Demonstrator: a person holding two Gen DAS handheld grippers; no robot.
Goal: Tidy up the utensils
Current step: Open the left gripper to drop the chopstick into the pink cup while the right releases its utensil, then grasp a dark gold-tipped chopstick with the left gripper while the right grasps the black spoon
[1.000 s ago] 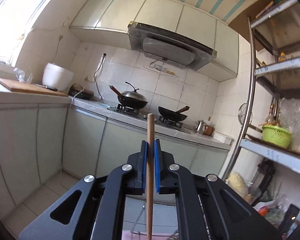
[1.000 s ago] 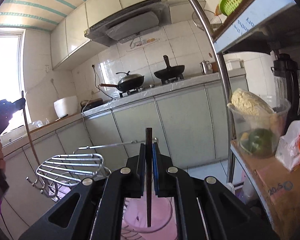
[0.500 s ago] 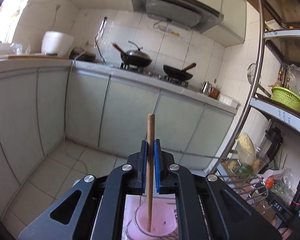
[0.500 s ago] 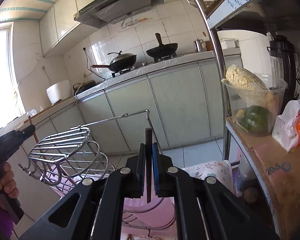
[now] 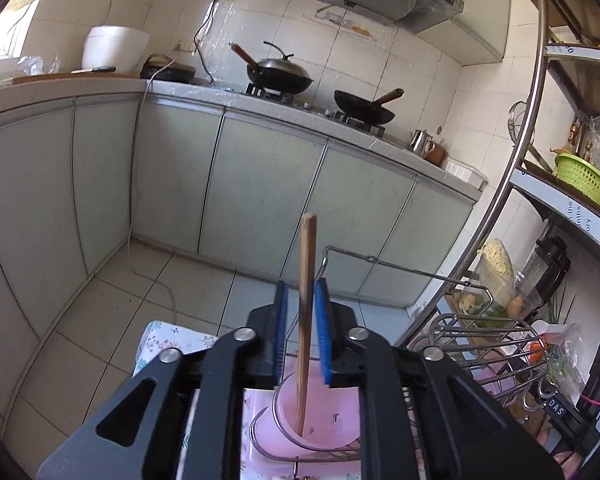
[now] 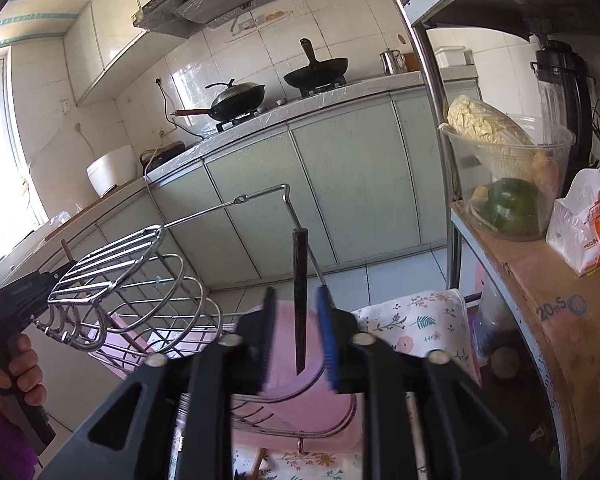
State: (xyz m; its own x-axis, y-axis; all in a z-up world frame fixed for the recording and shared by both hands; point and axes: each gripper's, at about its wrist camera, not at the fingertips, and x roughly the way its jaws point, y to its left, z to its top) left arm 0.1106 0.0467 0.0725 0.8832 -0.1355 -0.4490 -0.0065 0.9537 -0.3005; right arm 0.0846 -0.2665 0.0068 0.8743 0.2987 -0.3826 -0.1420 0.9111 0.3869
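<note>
I see my right gripper with its blue-padded jaws opening; a dark chopstick stands upright between them, and clear gaps show on both sides of it. Its pointed lower end hangs above the pink cup, which sits in a wire ring of the metal rack. The rack stands on a floral cloth. At the left edge, a hand holds the black handle of the other gripper, largely hidden behind the rack. To the right, a cardboard box carries a clear tub of vegetables.
</note>
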